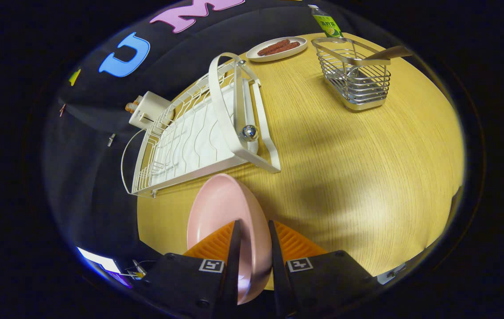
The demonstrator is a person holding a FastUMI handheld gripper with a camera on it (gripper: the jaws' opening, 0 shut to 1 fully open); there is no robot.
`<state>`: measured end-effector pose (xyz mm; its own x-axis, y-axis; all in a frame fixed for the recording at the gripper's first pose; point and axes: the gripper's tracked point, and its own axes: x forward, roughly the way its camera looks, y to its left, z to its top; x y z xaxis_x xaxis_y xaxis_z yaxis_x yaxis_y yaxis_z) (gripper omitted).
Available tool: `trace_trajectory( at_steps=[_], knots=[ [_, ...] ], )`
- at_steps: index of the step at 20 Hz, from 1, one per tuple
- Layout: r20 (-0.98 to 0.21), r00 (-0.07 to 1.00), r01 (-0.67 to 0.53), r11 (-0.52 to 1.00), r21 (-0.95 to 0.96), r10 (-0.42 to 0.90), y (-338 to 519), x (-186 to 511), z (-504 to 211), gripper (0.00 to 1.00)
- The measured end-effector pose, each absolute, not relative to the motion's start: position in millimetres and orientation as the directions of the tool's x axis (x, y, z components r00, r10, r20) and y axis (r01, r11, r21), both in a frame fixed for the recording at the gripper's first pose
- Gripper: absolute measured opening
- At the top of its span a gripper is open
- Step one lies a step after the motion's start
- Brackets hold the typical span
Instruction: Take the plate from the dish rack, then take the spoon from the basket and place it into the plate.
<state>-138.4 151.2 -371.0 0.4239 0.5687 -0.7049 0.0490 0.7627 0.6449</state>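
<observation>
Clamping the pink plate (227, 212) on edge between both fingers, the gripper (253, 230) holds it above the near part of the desk (367, 177), with the plate's long axis running forward toward the white dish rack (199, 133) that lies just ahead along the desk's left edge. A wide bare stretch of wood is open to the right of the plate and the rack. Near the far edge stands the wire basket (356, 77) with the spoon (387, 53) leaning out to the right, beside a small plate of sausages (278, 48) and a green bottle (326, 22).
</observation>
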Motion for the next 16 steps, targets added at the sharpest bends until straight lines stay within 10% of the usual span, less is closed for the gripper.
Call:
trace_trajectory(
  at_steps=[5,10,16],
  knots=[
    [-0.735,0.429,0.052,0.799,0.600,0.525,143.5,-136.3,-376.4,0.43],
    [-0.731,0.462,0.048,0.809,0.586,0.502,129.9,-132.1,-367.3,0.80],
    [-0.640,0.593,-0.115,0.838,0.533,0.488,95.9,-127.8,-312.4,0.97]
  ],
)
